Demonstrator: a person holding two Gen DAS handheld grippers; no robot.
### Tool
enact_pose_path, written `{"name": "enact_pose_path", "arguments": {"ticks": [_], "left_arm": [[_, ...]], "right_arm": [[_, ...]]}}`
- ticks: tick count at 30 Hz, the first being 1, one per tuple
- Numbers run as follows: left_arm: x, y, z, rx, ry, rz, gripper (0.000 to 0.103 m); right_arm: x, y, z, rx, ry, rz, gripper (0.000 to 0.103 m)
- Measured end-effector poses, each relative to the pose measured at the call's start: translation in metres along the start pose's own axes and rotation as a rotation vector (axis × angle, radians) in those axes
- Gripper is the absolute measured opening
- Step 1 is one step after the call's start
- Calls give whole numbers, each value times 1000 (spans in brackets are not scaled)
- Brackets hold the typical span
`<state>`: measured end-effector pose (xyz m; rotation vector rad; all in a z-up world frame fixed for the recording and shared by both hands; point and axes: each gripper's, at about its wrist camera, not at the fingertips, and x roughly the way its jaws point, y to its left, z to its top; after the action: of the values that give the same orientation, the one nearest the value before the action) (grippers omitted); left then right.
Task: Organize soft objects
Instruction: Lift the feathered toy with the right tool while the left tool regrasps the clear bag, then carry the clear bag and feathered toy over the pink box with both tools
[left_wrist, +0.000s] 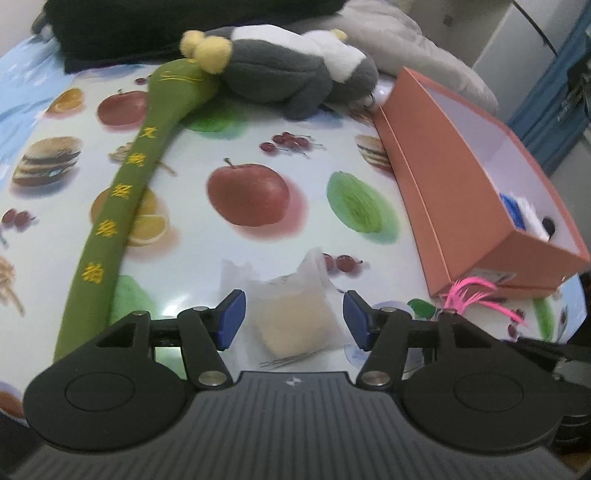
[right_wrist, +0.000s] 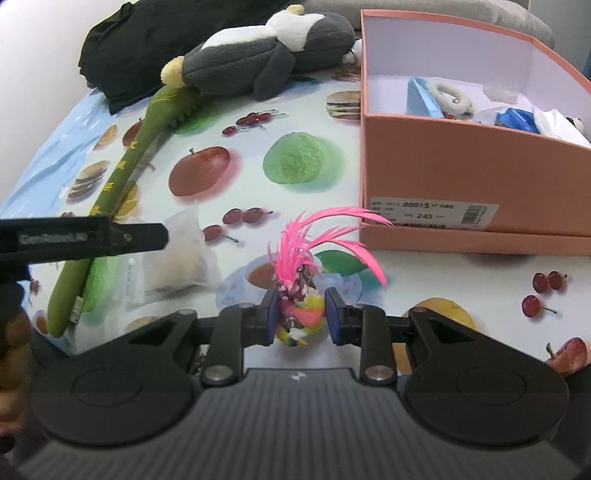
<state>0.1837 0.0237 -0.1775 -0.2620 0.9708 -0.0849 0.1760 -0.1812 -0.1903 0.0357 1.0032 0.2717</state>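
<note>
Your right gripper clamps the feather toy; carry it to the box at one o'clock. Your left gripper gapes around the pouch: close squarely.

we see bare fruit-print tablecloth open through the middle. the long green plush fences its left side, the grey-and-white plush and black cloth close the far end, and the orange box walls the right, its top open.
</note>
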Motion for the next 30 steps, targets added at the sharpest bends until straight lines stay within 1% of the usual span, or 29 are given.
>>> {"name": "enact_pose_path", "arguments": {"ticks": [3, 7, 14, 17, 22, 28, 30], "left_arm": [[14, -8, -1, 26, 22, 52, 67], [30, -13, -2, 50, 38, 90, 71], [38, -17, 0, 78, 38, 120, 70], [40, -18, -2, 92, 46, 126, 63], [37, -16, -3, 94, 44, 125, 52], [30, -13, -1, 81, 35, 113, 43], [27, -12, -1, 71, 32, 105, 42]], "right_arm": [[1, -6, 0, 10, -2, 1, 30], [6, -12, 0, 11, 3, -1, 30], [15, -17, -1, 7, 11, 19, 30], [21, -16, -1, 8, 33, 31, 29], [24, -14, -1, -8, 30, 34, 27], [20, -12, 2, -22, 9, 37, 27], [15, -11, 3, -24, -1, 36, 27]]}}
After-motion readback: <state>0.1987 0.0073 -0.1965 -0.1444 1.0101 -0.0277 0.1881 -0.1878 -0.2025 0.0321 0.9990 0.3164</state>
